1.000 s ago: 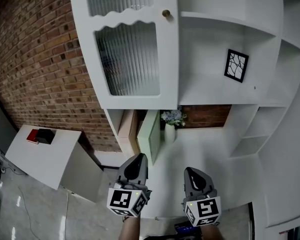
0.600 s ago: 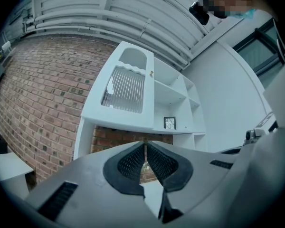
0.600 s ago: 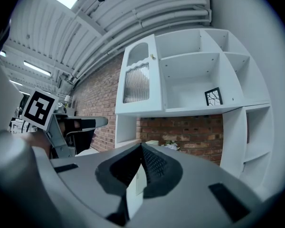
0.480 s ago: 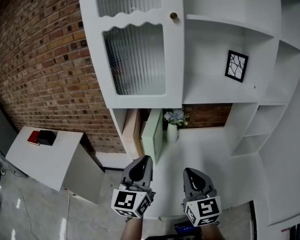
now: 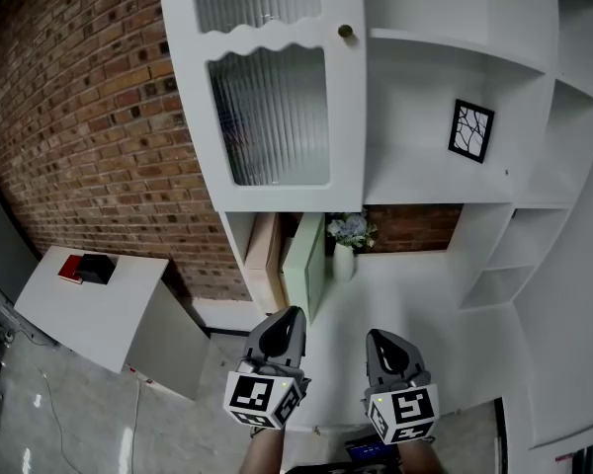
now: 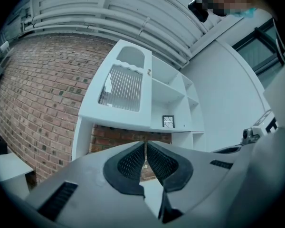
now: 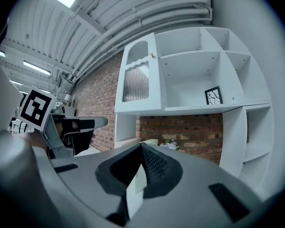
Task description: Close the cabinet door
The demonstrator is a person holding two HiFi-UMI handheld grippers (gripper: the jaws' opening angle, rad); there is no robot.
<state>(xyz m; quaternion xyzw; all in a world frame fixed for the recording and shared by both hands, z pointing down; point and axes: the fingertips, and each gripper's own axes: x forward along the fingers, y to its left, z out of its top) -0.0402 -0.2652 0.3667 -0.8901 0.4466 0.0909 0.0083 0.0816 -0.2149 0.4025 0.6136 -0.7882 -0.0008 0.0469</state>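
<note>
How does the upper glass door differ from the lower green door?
The glass door is white, with ribbed panes and a knob; the green door is plain pale green. The glass door lies flush with the cabinet, apparently shut; the green door stands swung outward, open. Both belong to the same white cabinet.

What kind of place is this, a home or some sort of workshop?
Probably a mock living room set up inside an industrial hall: a white cabinet with a ribbed-glass door, a framed picture and flowers against a brick wall, under a corrugated ceiling.
</note>
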